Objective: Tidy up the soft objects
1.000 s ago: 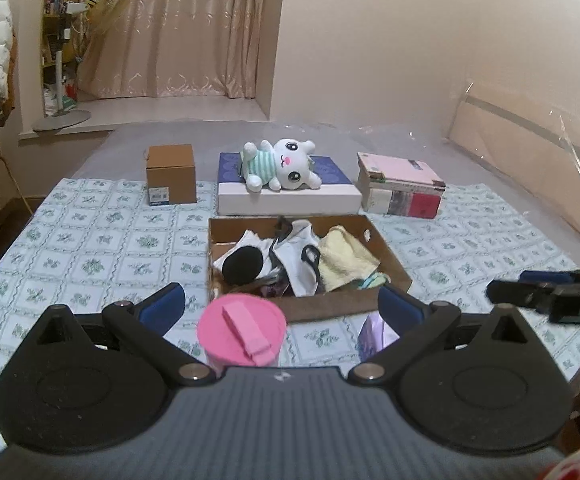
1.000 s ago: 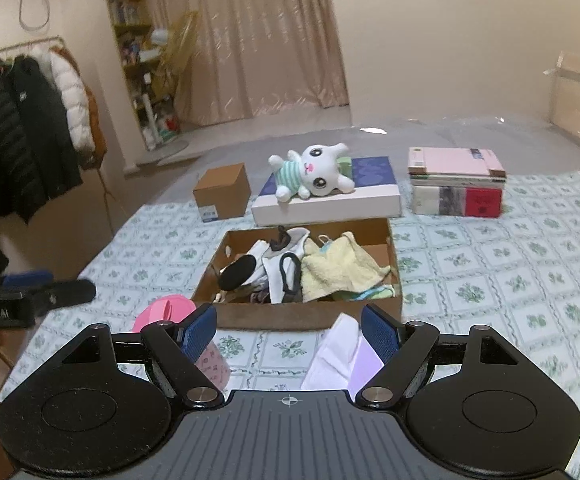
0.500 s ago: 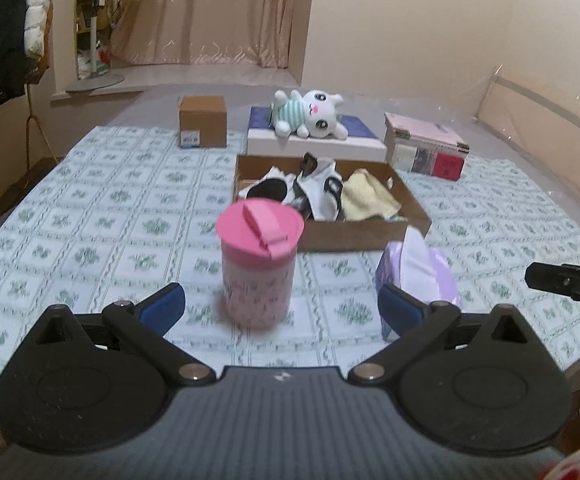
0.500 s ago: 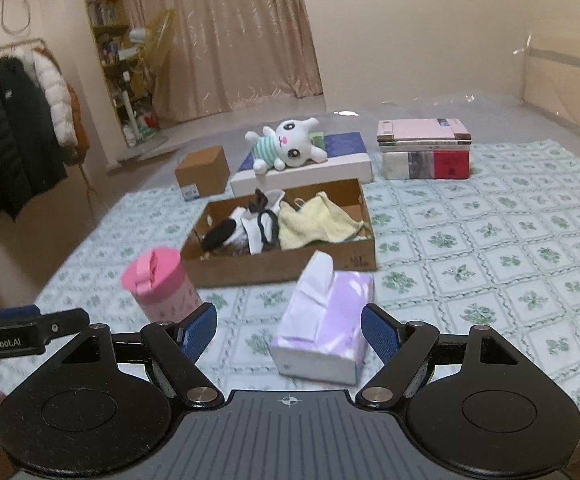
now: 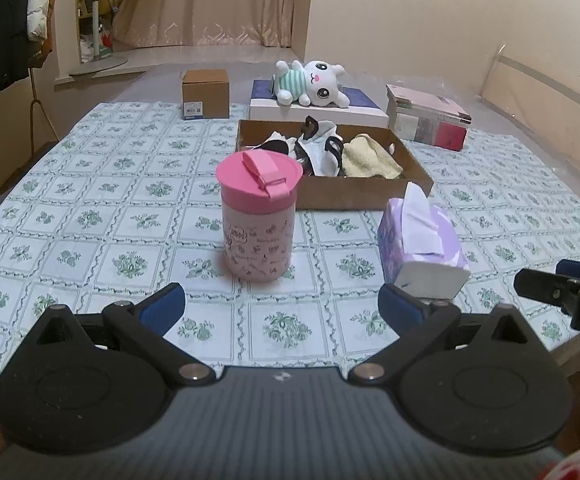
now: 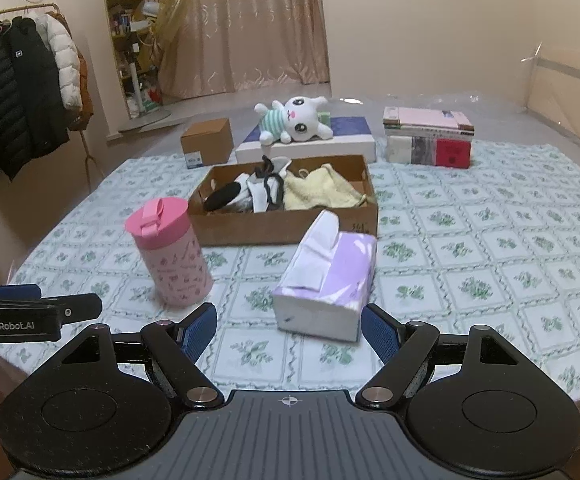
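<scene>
We take the soft things as the task's items. One plush rabbit (image 5: 317, 82) lies on its side on a flat white-and-blue box (image 5: 313, 110) at the far side of the counter (image 5: 90, 216), outside the open cardboard tray (image 5: 361, 194) just in front of it. The tray already holds a yellow towel (image 5: 369, 158) and a tangle of black-and-white cloth pieces (we cannot count them). We judge the tray to be the collecting bin, which would explain why cloth is piled there and the rabbit is not yet in.

Just this side of the tray sits one lilac tissue pack (image 6: 329, 280), a white sheet standing out of its slot – soft as well, and the nearest item. Beside it, apart from it, one pink lidded cup (image 5: 258, 216) stands upright; rigid, so probably not ours to sort.

Further out: one small brown carton (image 5: 205, 94) at the far left and one stack of books (image 5: 427, 120) at the far right.

The right gripper (image 6: 288, 334) has its fingers wide apart with nothing between them, lined up on the near end of the tissue pack – not touching. The left gripper (image 5: 282, 309) likewise has fingers apart and empty, facing the gap between cup and tissue pack. Each gripper shows at the edge of the other's view, so the two hang side by side at the counter's near edge.
</scene>
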A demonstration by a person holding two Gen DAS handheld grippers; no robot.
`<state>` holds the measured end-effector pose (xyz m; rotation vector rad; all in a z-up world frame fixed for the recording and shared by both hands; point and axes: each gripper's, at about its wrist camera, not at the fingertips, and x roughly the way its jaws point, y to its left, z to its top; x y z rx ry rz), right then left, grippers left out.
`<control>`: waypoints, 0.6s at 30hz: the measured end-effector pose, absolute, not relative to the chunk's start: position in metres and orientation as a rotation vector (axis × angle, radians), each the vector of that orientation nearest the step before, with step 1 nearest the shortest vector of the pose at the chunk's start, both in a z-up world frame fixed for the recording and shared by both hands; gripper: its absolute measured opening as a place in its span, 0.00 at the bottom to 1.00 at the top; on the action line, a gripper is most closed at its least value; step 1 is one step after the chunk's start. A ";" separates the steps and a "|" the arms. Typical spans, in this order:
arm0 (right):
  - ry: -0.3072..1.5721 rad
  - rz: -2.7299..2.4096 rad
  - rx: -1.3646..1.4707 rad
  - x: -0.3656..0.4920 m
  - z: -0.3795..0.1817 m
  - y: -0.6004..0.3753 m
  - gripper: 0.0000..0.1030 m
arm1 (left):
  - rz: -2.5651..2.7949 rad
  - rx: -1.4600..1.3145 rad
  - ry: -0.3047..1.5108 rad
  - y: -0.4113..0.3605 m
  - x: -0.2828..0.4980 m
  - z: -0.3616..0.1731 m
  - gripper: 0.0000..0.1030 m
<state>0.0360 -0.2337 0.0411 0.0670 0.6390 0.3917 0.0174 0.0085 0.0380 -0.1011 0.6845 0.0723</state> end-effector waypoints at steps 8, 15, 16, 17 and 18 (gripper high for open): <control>0.633 0.381 0.070 0.034 0.039 -0.233 0.77 | 0.061 -0.099 0.705 0.003 0.013 0.031 0.99; 0.628 0.384 0.059 0.033 0.041 -0.229 0.77 | 0.063 -0.097 0.708 0.003 0.012 0.028 0.99; 0.629 0.385 0.058 0.033 0.041 -0.228 0.77 | 0.063 -0.097 0.709 0.003 0.012 0.028 0.99; 0.630 0.386 0.057 0.034 0.041 -0.227 0.77 | 0.065 -0.098 0.708 0.003 0.011 0.027 0.99; 0.630 0.387 0.056 0.034 0.040 -0.227 0.77 | 0.066 -0.097 0.708 0.003 0.011 0.027 0.99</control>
